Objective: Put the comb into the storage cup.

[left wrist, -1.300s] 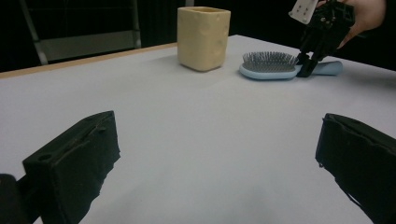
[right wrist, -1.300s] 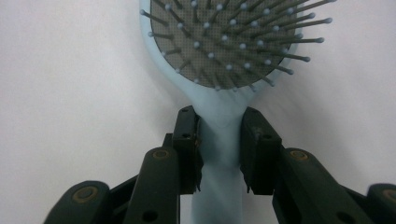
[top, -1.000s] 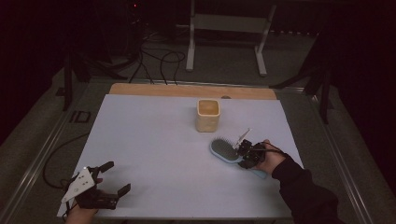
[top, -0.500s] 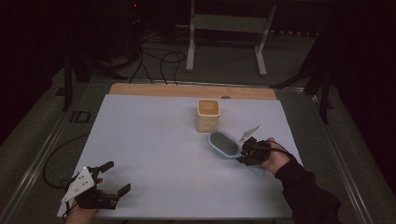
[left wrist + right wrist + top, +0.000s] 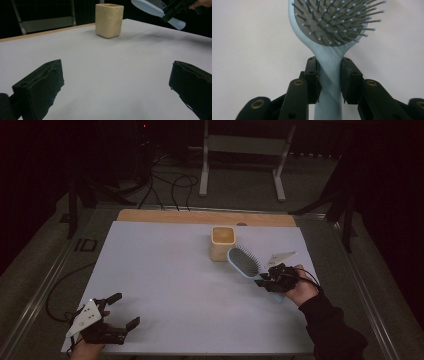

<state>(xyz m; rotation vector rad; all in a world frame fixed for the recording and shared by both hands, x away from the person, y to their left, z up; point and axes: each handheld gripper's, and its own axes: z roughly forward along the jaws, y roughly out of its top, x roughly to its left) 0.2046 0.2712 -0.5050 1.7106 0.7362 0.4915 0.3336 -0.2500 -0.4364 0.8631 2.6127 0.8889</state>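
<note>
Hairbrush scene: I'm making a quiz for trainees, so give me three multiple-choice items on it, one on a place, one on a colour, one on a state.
1. Where is the cup?
A. the table's far middle
B. the near left corner
C. on the floor

2. What colour is the hairbrush body?
A. red
B. light blue
C. black

3. How do the left gripper jaws stand?
A. shut on the cup
C. shut on the hairbrush
B. open, nothing between them

Key: 1 A, the high view shows it toward the far edge. 2 B, the right gripper clamps its pale blue handle. 3 B, the left gripper view shows bare table between them.
</note>
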